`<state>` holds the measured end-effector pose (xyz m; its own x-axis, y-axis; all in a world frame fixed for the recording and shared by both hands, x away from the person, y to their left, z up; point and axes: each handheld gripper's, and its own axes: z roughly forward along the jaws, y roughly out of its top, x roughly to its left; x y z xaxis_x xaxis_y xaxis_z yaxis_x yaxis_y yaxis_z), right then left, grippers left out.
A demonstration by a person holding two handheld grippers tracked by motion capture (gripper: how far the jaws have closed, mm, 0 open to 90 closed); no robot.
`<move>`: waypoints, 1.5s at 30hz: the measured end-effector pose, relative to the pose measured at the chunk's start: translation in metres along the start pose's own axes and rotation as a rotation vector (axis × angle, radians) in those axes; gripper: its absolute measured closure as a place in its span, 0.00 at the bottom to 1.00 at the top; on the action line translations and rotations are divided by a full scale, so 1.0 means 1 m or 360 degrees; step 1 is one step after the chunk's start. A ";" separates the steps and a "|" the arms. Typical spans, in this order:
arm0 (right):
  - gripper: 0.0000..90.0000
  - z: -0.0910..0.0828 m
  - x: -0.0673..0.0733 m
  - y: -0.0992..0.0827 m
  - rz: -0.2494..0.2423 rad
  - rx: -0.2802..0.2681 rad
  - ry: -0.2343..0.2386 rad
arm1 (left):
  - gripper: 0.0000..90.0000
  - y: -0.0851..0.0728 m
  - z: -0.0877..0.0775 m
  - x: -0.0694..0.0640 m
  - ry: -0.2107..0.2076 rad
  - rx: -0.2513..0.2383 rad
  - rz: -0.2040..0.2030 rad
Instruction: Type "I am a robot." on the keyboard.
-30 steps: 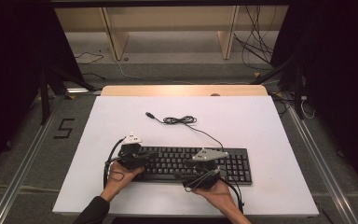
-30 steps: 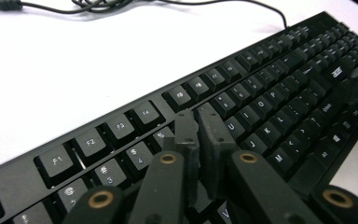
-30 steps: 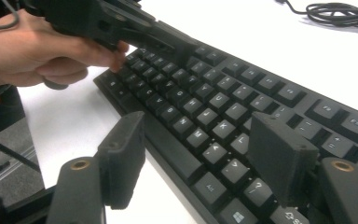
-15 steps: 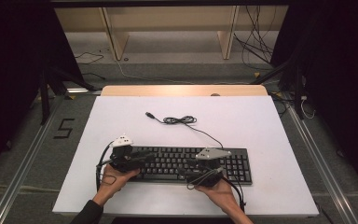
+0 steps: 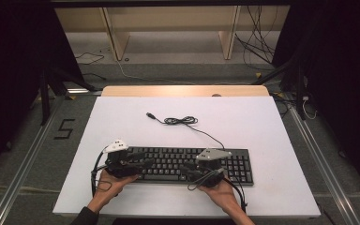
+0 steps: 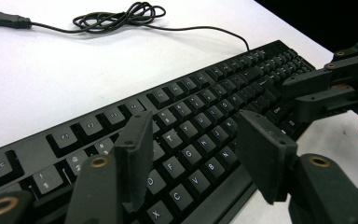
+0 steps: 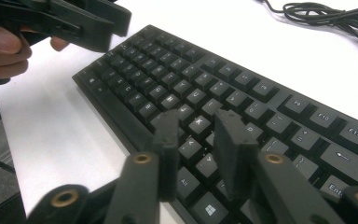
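A black keyboard (image 5: 178, 161) lies across the near half of the white table (image 5: 262, 126). My left gripper (image 5: 143, 162) hovers over its left end, pointing right. In the left gripper view its jaws (image 6: 196, 142) stand wide apart above the letter keys with nothing between them; they have just been opening. My right gripper (image 5: 187, 170) points left over the keyboard's middle. Its jaws (image 7: 198, 135) hang above the bottom key rows with a narrower gap and nothing gripped; they have just been closing. Each gripper view also catches the other gripper farther off (image 6: 326, 88) (image 7: 74, 18).
The keyboard's black cable (image 5: 180, 120) lies coiled behind it on the table, and its USB plug (image 5: 151, 115) rests loose to the left. Wooden shelving (image 5: 173, 23) and floor cables stand beyond the far table edge.
My left gripper has slid left along the keyboard, toward its left end. The right hand has kept its place.
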<state>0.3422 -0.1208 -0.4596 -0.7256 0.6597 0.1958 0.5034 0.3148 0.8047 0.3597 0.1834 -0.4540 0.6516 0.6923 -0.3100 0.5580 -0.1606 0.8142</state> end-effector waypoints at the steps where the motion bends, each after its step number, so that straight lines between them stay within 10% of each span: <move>1: 0.83 0.000 0.000 0.000 0.0000 0.0003 -0.0005 | 0.49 -0.001 -0.001 0.000 -0.0006 -0.0004 -0.0004; 45: 1.00 0.017 -0.005 -0.004 0.0003 0.0149 -0.0050 | 0.34 -0.024 -0.022 -0.007 0.0002 -0.0052 0.0031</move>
<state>0.3522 -0.1140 -0.4737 -0.7104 0.6808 0.1784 0.5473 0.3750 0.7483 0.3308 0.1975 -0.4605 0.6616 0.6900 -0.2935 0.5281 -0.1508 0.8357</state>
